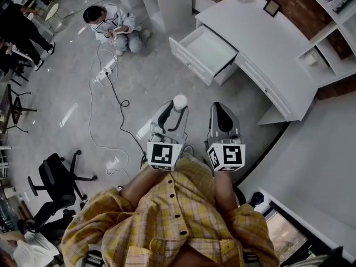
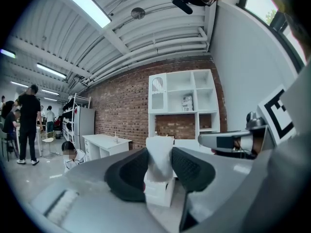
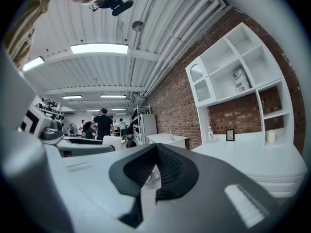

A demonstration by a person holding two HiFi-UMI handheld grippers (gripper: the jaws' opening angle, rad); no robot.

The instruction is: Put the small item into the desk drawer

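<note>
Grey floor (image 1: 139, 82) fills most of the room, with a white bench (image 1: 267, 43) against the brick wall and its drawer (image 1: 214, 52) pulled open and bare inside. Well short of it, the left gripper (image 1: 178, 111) has its fingers (image 2: 129, 174) clamped on the small white item (image 2: 159, 157), which stands upright between them. The right gripper (image 3: 156, 166) has its fingers together on nothing. The item looks light and possibly soft, so a mid-body hold with gentle pressure seems safest.
</note>
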